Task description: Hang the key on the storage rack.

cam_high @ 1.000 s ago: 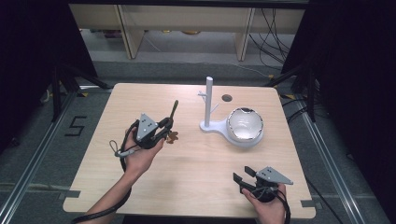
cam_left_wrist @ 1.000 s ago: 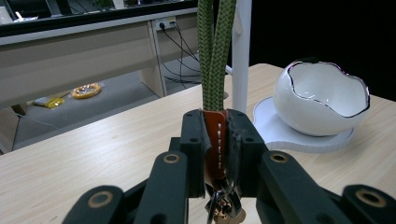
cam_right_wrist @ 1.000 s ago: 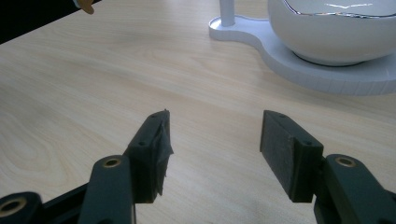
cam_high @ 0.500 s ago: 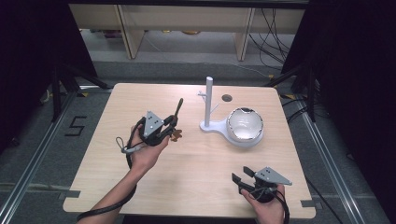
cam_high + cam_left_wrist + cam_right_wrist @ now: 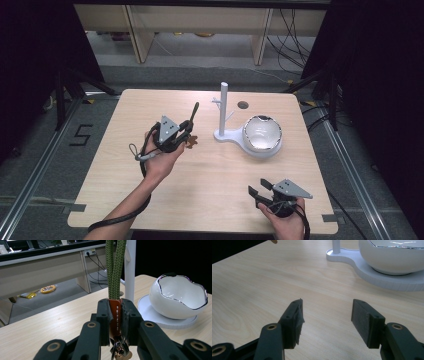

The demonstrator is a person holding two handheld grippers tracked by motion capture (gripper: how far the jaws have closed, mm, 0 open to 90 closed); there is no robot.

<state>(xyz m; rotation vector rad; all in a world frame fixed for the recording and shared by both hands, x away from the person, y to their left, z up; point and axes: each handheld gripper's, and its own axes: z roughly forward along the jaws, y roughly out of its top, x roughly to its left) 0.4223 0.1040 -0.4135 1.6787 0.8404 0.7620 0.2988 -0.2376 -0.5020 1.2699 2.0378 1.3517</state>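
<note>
My left gripper [image 5: 186,131] is shut on a keychain above the table's left middle. In the left gripper view the pads clamp its orange leather tab [image 5: 117,315]. A green braided strap [image 5: 114,267] rises from the tab and metal keys [image 5: 120,351] hang under the jaws. From above, the strap [image 5: 193,114] points up and away. The white stand's post [image 5: 223,107] with small hooks is just to the right, and its base carries an egg-shaped white bowl [image 5: 262,135]. My right gripper [image 5: 256,192] rests open near the front right edge, nothing between its pads [image 5: 293,315].
The light wooden table [image 5: 210,190] has a round hole [image 5: 243,105] behind the stand. The stand's flat base [image 5: 387,277] and bowl [image 5: 394,255] lie ahead of my right gripper. Beyond the table are shelving legs and cables on the floor.
My left gripper has drifted slightly right and away, toward the stand, with the keychain still in it. The right gripper has not moved.
</note>
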